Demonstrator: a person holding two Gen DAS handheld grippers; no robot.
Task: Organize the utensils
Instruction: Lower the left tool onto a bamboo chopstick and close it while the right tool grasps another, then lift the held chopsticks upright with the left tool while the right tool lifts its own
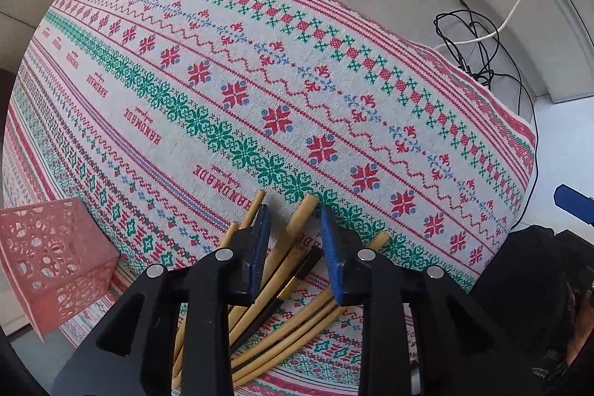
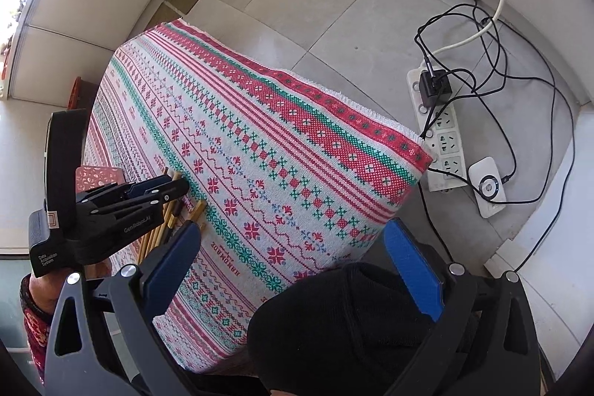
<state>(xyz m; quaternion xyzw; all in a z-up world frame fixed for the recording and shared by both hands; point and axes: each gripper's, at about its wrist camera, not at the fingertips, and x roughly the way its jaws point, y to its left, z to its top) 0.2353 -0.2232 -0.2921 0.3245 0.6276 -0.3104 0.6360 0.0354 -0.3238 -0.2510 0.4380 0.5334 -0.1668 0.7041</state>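
Grey floor tiles surround a table under a cross-stitch patterned cloth [image 1: 230, 69]. Bamboo chopsticks [image 1: 293, 284], one black, lie heaped near a pink perforated holder [image 1: 52, 258]. Left gripper [image 1: 295, 232] hovers spread above them; right gripper [image 2: 293, 258] hangs open, apart, over the table's edge.

The word "HANDMADE" is woven in red on the patterned tablecloth [image 1: 208, 69], repeated along one stripe; one copy lies just ahead of the left gripper's fingers [image 1: 260, 240], seen upside down, with a smaller script line beside it too small to read. In the right wrist view, the left gripper [image 2: 178, 186], off to the left of the right fingers [image 2: 174, 258], bears "GenRobot.AI" on its black body and "Data Acquisition System" on its rear housing. "HANDMADE" also shows between the right fingers.
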